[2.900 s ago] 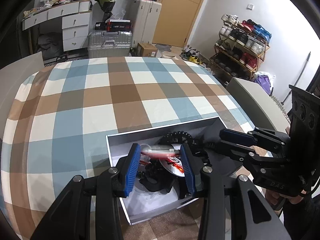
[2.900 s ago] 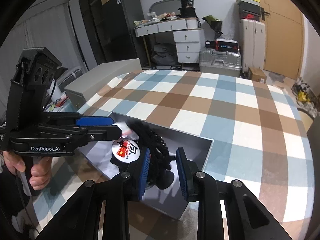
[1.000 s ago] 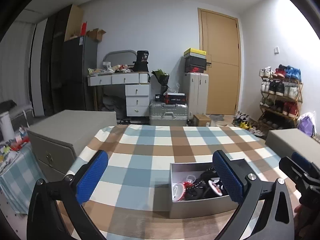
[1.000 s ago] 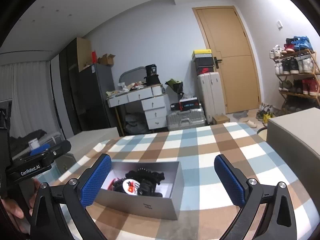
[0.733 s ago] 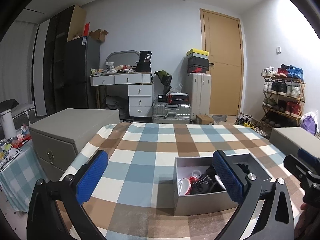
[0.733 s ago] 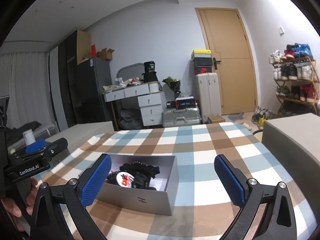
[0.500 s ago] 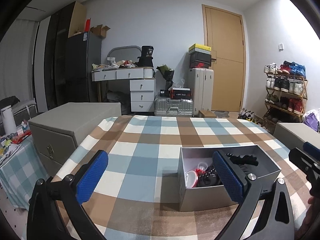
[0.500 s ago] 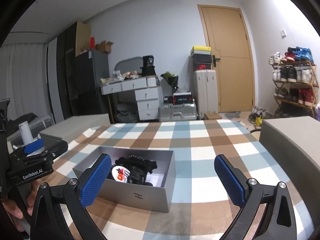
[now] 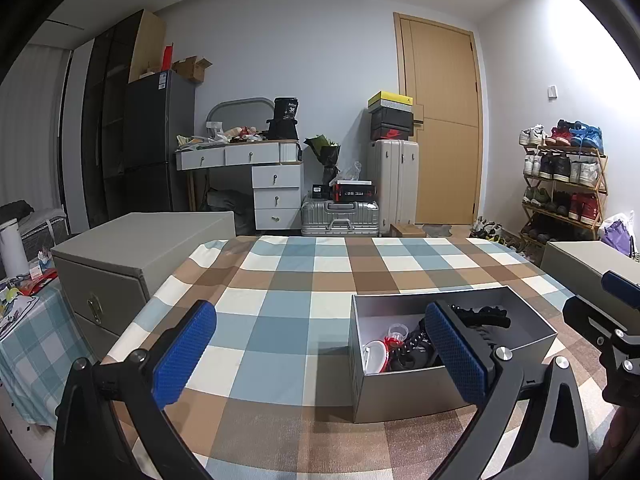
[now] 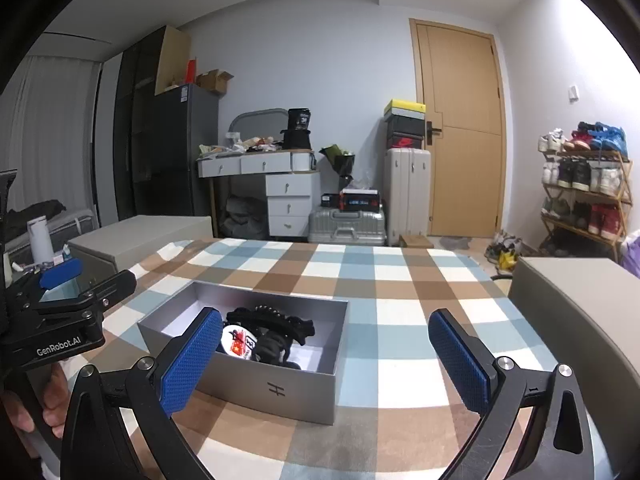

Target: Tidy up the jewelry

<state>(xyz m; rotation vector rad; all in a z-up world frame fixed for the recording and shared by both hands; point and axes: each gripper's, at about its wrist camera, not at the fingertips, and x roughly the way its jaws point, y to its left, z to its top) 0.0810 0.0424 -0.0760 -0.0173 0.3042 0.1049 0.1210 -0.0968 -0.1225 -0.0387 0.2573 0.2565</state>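
Grey cardboard box (image 10: 276, 390), lid off, sits on the checked tablecloth (image 10: 400, 280) of the bench and holds the jewelry in one heap: a black beaded bracelet (image 10: 276, 316), a round white badge with red print (image 10: 239, 340), a small clear ring-shaped piece (image 9: 396, 330) and some red bits I can't identify. Nothing is loose on the cloth in either view, so collection looks done; inside the box it's a tangle, not sorted, and I see no dividers. No lid is visible either, so closing or sorting may be what's left, judging from this alone. Left gripper (image 9: 320, 350) hangs in front of the box with fingers wide apart and nothing between them; its right finger (image 9: 456, 354) overlaps the box's near corner in view, contact unclear. Right gripper (image 10: 326, 358) likewise spread wide and empty, box just ahead of its left finger (image 10: 192, 360). Each gripper shows at the edge of the other's view, either side of the box. Around: grey storage boxes (image 9: 144, 248) flank the bench on both sides; dresser (image 10: 280, 192), suitcases (image 10: 406, 196), door (image 10: 460, 136), shoe rack (image 10: 584, 196) well behind. Nothing blocks access; only real risk is the two grippers crowding each other over one small box.
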